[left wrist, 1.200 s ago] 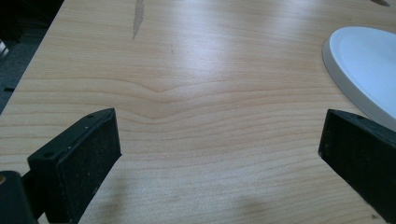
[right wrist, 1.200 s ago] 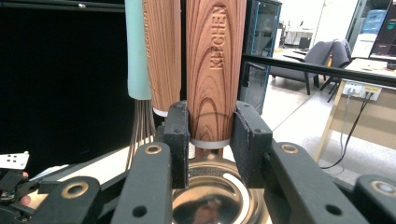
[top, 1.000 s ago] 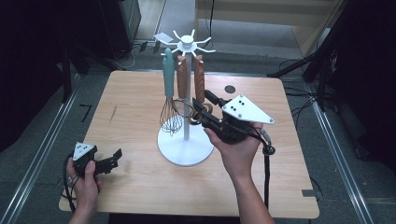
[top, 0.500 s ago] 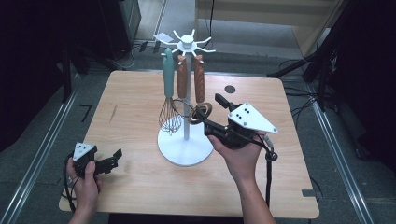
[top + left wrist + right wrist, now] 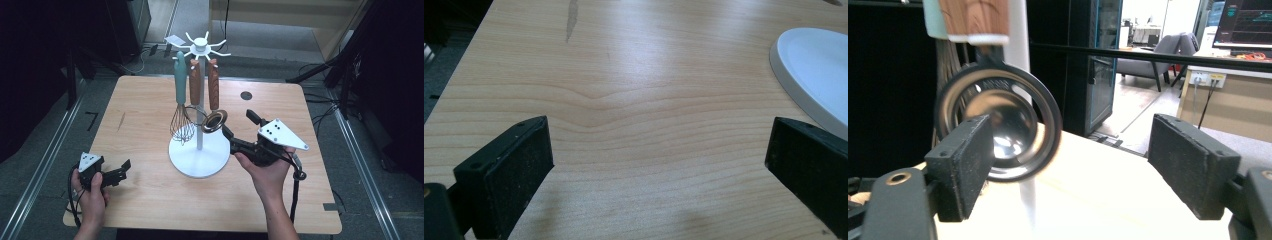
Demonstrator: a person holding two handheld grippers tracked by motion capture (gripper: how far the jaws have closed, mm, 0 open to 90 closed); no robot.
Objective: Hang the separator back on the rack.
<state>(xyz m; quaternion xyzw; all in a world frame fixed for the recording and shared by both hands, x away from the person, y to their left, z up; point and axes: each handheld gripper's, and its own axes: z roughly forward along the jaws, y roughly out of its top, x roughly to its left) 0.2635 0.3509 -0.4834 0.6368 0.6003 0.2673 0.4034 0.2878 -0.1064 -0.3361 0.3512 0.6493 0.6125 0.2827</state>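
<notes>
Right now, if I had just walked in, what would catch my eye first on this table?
Most likely the white utensil stand at the middle of the wooden table, with a teal-handled whisk and two wooden-handled tools hanging from its top. Next, the right tongs just beside the shiny round strainer on the rightmost handle; their jaws have just been opening, with nothing between them. The left tongs rest open near the table's front left corner.

1. The worktop (image 5: 634,100) is showing pale, smooth, faintly glossy wood grain.
2. The strainer (image 5: 998,127) is gleaming as polished metal below a brown wooden handle (image 5: 214,85).
3. The right tool's pads (image 5: 1188,160) are looking matt, rough black.
4. The stand base (image 5: 199,157) is looking smooth, matt white.
</notes>
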